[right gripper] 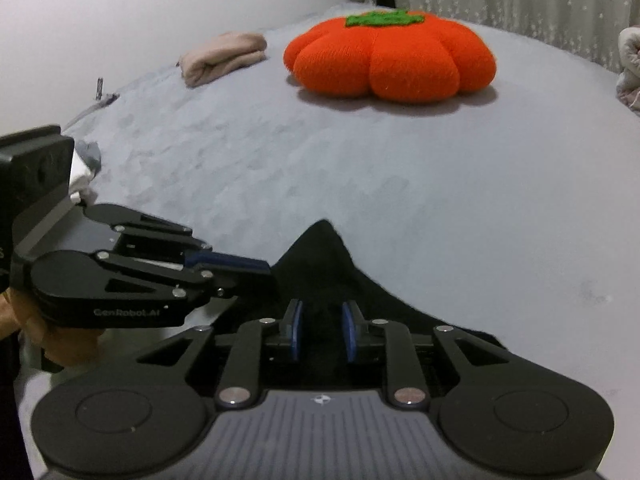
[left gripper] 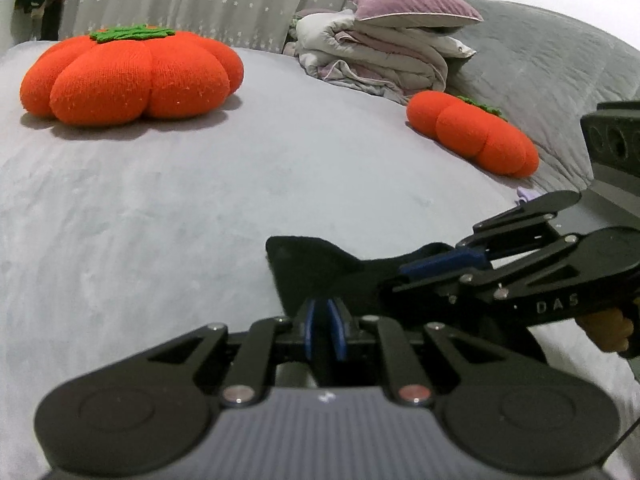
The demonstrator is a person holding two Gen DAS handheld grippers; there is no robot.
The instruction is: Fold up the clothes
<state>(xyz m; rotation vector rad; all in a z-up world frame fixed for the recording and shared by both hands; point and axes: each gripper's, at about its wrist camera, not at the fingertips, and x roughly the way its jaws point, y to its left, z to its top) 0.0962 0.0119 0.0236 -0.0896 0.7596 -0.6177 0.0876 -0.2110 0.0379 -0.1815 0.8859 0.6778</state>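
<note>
A black garment (left gripper: pixel 320 268) lies low on the grey bed (left gripper: pixel 200 208), at its near edge, one pointed corner reaching toward the middle of the bed. The left gripper (left gripper: pixel 322 320) has its fingers nearly together, pinching a fold of the black cloth between the blue pads (left gripper: pixel 310 320). The right gripper (right gripper: pixel 322 326) stands just beside it, over the same garment; its fingers are a narrow way apart with dark cloth between them, and the pads do not press on it. In the right wrist view the left gripper comes in from the left, its tips resting on the garment's edge, with part of a hand (right gripper: pixel 52 332) under it.

Beyond the garment the bed cover is bare and smooth for a wide stretch. Further up lies a big orange pumpkin cushion (right gripper: pixel 390 66); a smaller pumpkin cushion (left gripper: pixel 474 134) sits toward the right edge, against a grey quilted headboard (left gripper: pixel 540 64). A heap of folded bedding (left gripper: pixel 372 60) with a mauve pillow (left gripper: pixel 412 4) on top fills the far corner. A folded beige cloth (right gripper: pixel 224 56) lies near the far left edge by the white wall (right gripper: pixel 140 8)
</note>
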